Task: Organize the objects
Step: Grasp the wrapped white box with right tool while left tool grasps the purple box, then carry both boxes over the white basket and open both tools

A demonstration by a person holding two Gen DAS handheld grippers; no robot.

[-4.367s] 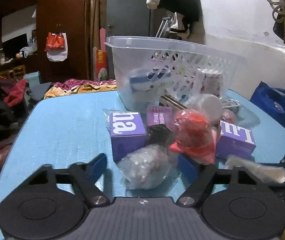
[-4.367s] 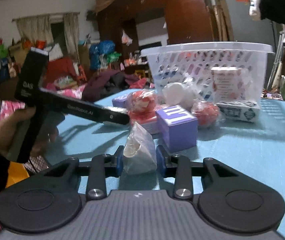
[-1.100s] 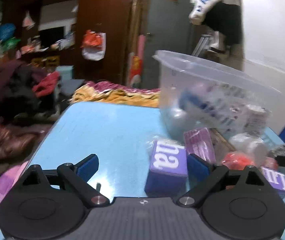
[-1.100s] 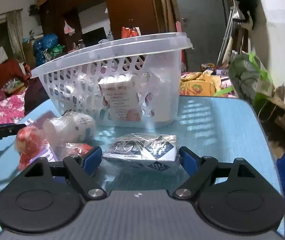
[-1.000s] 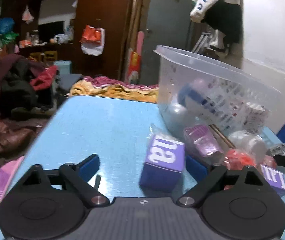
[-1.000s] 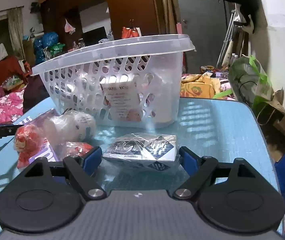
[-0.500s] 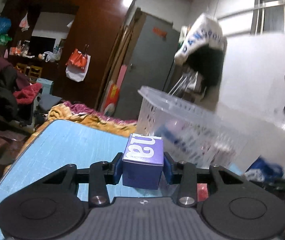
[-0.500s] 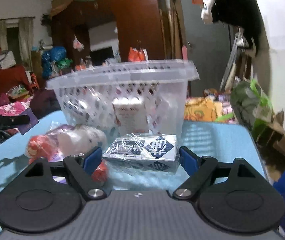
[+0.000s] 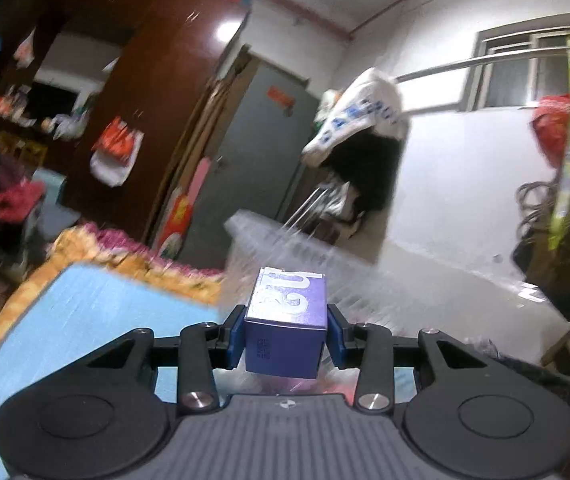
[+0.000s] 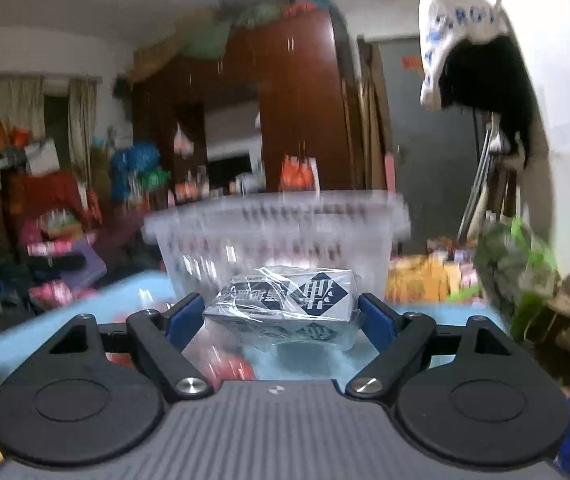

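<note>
Between the left pads: the left gripper (image 9: 285, 330) clamps the purple box (image 9: 285, 326) by its two sides, lifted clear of the blue table (image 9: 85, 312).
Between the right pads: the right gripper (image 10: 281, 316) holds the wrapped flat box (image 10: 285, 300) across its width, jaws wide.
Just beyond: the clear basket (image 10: 277, 232) stands on the table, its rim about level with both boxes.
Good practice: each load probably needs raising above the rim before release, one hand at a time to avoid collision.
Caution: the slippery film wrap may slide, so the carry should stay level.
</note>
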